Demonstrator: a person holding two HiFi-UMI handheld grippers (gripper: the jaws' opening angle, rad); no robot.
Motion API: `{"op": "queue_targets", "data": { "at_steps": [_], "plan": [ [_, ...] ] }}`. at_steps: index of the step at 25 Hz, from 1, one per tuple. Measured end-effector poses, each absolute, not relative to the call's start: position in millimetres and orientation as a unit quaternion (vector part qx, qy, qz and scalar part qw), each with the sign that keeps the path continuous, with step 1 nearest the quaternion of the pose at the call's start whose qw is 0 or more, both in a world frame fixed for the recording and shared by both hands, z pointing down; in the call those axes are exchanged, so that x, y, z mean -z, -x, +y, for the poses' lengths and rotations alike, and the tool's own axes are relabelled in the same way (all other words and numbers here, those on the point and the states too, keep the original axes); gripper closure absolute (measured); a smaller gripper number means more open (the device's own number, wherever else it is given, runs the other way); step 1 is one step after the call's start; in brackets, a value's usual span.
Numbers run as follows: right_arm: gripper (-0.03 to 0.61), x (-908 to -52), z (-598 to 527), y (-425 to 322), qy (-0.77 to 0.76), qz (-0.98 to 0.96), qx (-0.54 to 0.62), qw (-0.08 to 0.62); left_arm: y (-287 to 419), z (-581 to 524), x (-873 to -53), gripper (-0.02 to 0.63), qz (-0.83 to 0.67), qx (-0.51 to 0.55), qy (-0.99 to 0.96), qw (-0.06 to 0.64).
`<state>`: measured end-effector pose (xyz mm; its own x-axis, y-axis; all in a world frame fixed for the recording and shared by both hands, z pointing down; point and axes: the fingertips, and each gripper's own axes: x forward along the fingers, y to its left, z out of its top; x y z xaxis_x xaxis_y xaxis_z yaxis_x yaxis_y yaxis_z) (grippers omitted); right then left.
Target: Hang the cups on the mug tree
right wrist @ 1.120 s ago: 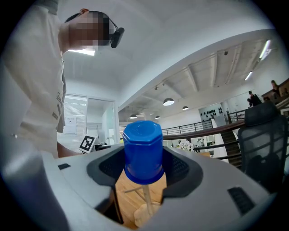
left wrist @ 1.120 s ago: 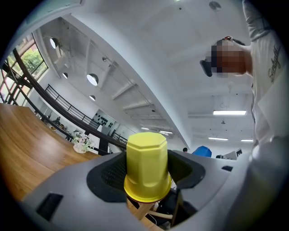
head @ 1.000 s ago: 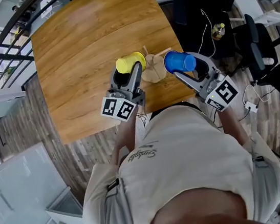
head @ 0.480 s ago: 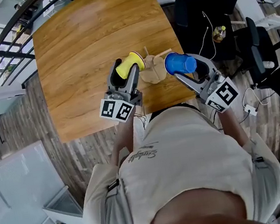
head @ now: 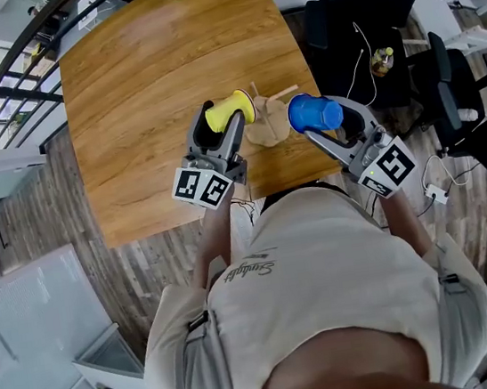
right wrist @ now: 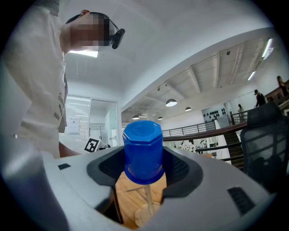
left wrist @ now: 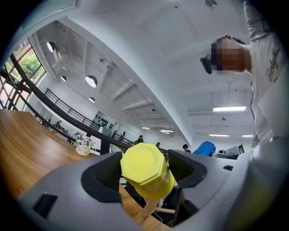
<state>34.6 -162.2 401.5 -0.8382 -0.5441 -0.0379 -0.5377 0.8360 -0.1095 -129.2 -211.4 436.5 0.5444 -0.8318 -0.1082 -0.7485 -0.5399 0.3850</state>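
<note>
**Yellow cup**: upside down and tilted, between the fingers of the left gripper, with a wooden peg under it. The jaws are released and have just been opening. A gap shows between the left pad and the cup's wall.

**Blue cup**: upside down and upright, clamped between the pads of the right gripper. It sits above a thin upright peg.

**Mug tree**: stands at the near edge of the table, toward its right corner, between the two cups.

**Views:** only the gripper views show the pegs beneath the cups. Only the head view shows both cups flanking the tree, yellow on the left and blue on the right.

**Change:** a second ago the yellow cup looked broader and rounder from above. Now it appears tilted, with a dark gap beside it in the jaws. The blue cup is unchanged.
</note>
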Motion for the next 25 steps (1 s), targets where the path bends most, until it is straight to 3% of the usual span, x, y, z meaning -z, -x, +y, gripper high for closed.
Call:
{"op": "queue_targets", "data": {
  "at_steps": [15, 25],
  "plan": [
    [0.331, -400, -159, -38, 0.291, 0.955, 0.046, 0.038, 134, -213, -432, 0.250, -0.468, 0.101, -0.872, 0.103],
    [0.331, -398, -152, -42, 0.293, 0.954, 0.041, 0.043, 139, -206, -411, 0.250, -0.476, 0.114, -0.869, 0.066]
  ]
}}
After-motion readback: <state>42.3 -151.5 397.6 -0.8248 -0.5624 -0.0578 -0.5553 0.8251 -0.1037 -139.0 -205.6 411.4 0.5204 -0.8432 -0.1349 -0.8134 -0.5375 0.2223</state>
